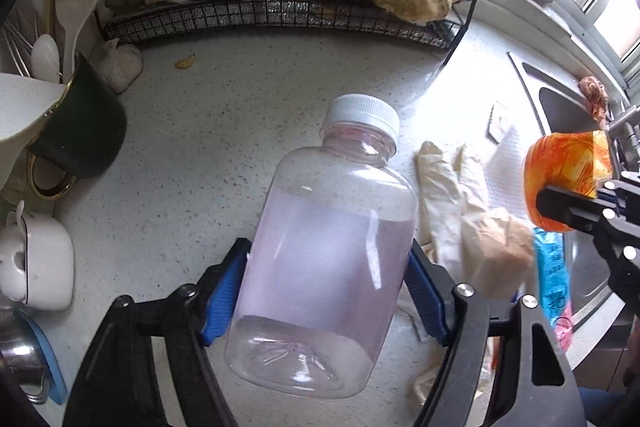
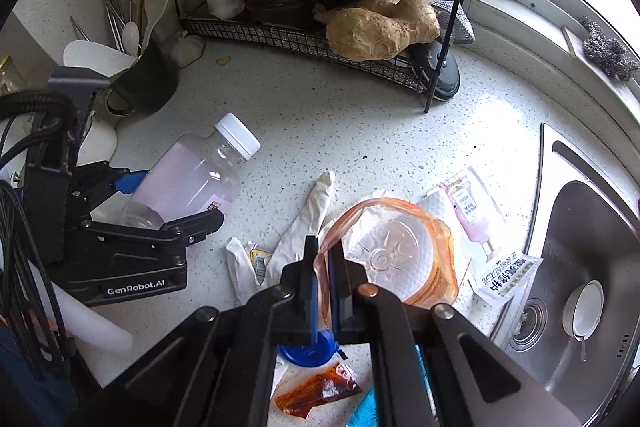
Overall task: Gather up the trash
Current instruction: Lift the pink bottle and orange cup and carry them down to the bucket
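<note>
Squeezing the clear plastic bottle [image 1: 328, 247] squarely across its straight mid-body looks like the way to do this step well: the left gripper [image 1: 326, 297] has its blue pads [image 1: 222, 301] set on both flanks of the bottle, which lies tilted on the speckled countertop [image 1: 224, 115] with its white cap [image 1: 362, 115] pointing away, and the pads appear to be just meeting the wall, so I judge this a grip being taken, best kept gentle because thin plastic will dent and slip. Lifting straight up should keep it clear of the latex glove [image 1: 444, 195] lying just beside it. The right gripper [image 2: 323, 263] is clenched on the rim of an orange-stained plastic cup [image 2: 394, 255], held above the scattered wrappers. Only the right wrist view shows the bottle's far side, a small label low on its wall, the sachets [image 2: 474, 211] and the red sauce packet [image 2: 316, 391] not yet collected, and the sink [image 2: 592, 267]; only the left wrist view shows the pad contact on both sides and the dark green mug [image 1: 80, 131] of utensils close by.
</note>
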### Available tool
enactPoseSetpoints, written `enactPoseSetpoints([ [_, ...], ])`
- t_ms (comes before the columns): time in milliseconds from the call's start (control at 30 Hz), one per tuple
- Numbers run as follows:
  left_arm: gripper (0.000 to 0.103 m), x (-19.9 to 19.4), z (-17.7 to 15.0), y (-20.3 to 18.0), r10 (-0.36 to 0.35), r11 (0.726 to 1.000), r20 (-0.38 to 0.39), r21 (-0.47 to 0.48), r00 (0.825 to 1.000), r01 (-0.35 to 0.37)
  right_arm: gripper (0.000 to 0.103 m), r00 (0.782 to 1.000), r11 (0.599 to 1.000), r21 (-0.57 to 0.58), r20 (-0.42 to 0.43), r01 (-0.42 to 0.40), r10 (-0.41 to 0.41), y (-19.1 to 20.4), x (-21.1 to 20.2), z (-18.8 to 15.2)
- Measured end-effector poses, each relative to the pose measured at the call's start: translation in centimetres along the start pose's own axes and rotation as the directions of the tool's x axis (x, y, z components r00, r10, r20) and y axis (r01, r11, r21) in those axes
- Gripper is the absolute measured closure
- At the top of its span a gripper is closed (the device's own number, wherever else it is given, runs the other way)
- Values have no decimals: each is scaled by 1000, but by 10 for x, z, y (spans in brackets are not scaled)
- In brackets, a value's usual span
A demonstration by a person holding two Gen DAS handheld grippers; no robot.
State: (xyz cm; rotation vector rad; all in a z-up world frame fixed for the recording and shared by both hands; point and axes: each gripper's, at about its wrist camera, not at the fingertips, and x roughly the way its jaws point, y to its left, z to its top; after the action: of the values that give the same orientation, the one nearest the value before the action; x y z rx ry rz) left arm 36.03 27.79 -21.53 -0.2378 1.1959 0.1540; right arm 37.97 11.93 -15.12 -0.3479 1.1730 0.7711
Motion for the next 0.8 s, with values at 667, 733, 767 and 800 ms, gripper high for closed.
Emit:
enactPoseSetpoints([
  [667, 35, -104, -74, -98, -57, 993, 122, 111, 991, 43, 99, 995, 997, 74, 98, -1, -6, -22, -106, -117],
  [733, 35, -109, -86, -111, -46, 993, 132, 115, 990, 30, 99, 994, 996, 86, 107, -9, -1, -26, -113, -133],
  [767, 35, -110, -92, -117, -42, 993, 125, 118, 991, 27, 99, 995, 996, 93, 104, -1, -9, -27, -115, -140],
  [800, 35, -113, -99, -123, -42, 992, 125, 120, 991, 27, 99, 994, 995, 98, 107, 7, -18, -29, -118, -149],
])
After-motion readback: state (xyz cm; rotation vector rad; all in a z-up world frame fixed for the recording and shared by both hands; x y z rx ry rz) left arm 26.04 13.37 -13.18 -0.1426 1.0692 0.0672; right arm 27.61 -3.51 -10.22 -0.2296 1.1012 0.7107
